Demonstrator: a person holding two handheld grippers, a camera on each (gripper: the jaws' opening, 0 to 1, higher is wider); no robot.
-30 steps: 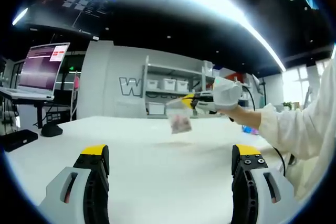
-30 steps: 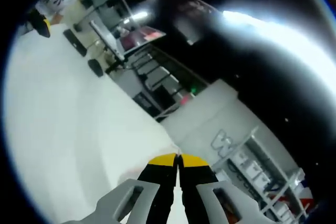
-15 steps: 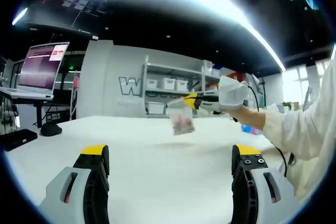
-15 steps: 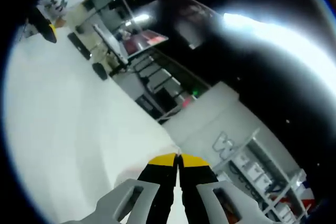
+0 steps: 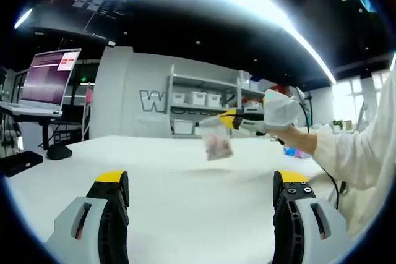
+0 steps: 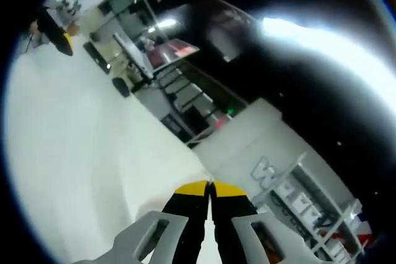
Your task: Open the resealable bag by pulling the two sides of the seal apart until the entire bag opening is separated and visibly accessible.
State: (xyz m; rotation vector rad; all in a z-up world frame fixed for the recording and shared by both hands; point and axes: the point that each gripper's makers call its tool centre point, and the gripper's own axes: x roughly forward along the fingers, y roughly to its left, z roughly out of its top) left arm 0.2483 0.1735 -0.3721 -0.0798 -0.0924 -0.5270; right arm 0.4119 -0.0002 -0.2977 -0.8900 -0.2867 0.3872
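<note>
Resealable bag [image 5: 214,142] hangs lengthwise downward, seal uppermost, pinched by right gripper [image 5: 230,119]; left gripper [image 5: 201,185] fingers spread wide.

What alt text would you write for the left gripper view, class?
The right tongs, shut, hold a small clear resealable bag in the air above a white table. The left tongs stand open in front.
</note>
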